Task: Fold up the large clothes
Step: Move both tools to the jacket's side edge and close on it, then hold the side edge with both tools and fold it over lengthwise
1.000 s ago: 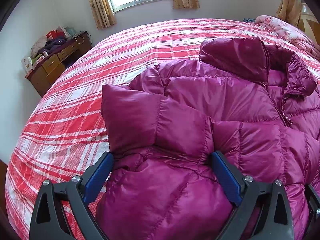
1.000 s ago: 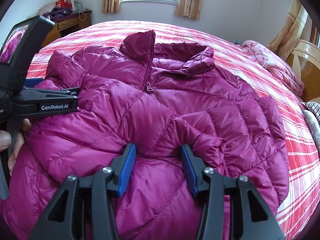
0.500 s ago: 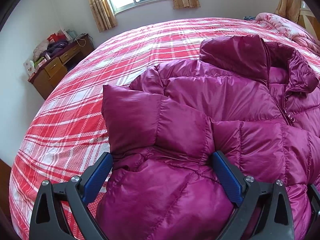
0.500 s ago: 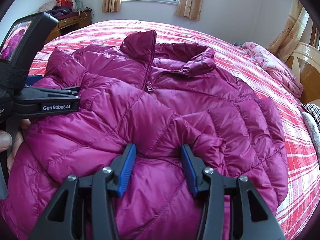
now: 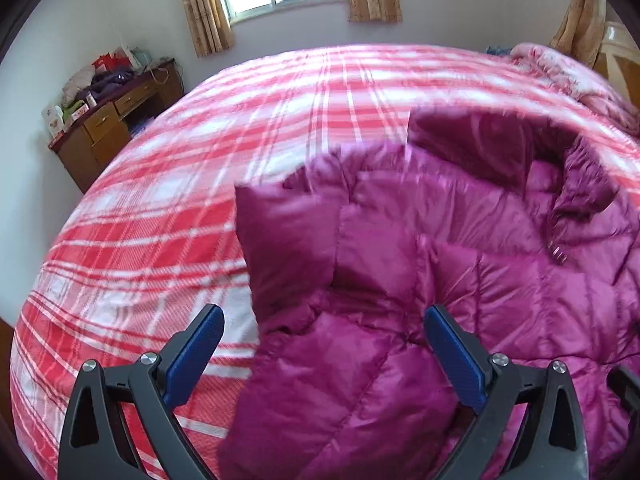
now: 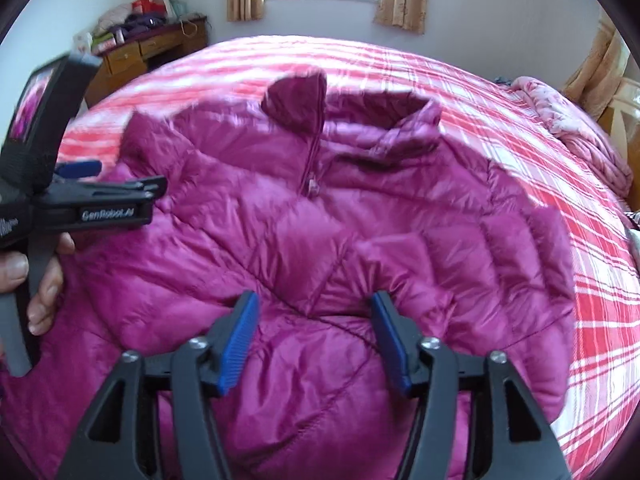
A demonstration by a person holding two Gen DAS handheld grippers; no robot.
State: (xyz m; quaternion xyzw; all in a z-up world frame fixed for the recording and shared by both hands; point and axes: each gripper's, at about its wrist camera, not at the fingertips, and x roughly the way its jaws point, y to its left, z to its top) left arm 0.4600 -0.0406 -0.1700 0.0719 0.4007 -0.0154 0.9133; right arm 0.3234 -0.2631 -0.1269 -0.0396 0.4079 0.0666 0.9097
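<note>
The magenta down jacket lay face up across the red-and-white plaid bed, its stand-up collar toward the far edge under the window and its hem at the near edge where the person stood. Both sleeves seemed already laid inward over the chest, which would make the body a narrower block for folding, though blur left the exact lie of the cloth uncertain. The left gripper hovered over the jacket's left flank, its blue-padded fingers spread wide; one pad hung over bare bedspread and the other over the quilted fabric, so nothing was pinched between them. That straddle of the jacket's side edge suggested a grip just released or one about to be taken there. The right gripper sat low over the middle of the jacket near the folded right sleeve, its fingers also apart, with puffy cloth bulging up between them but not clamped. In my judgement the next fold would bring hem toward collar, and the slippery, air-filled shell would likely spring back unless pressed flat. A wooden dresser stood beyond the bed's far left corner.
</note>
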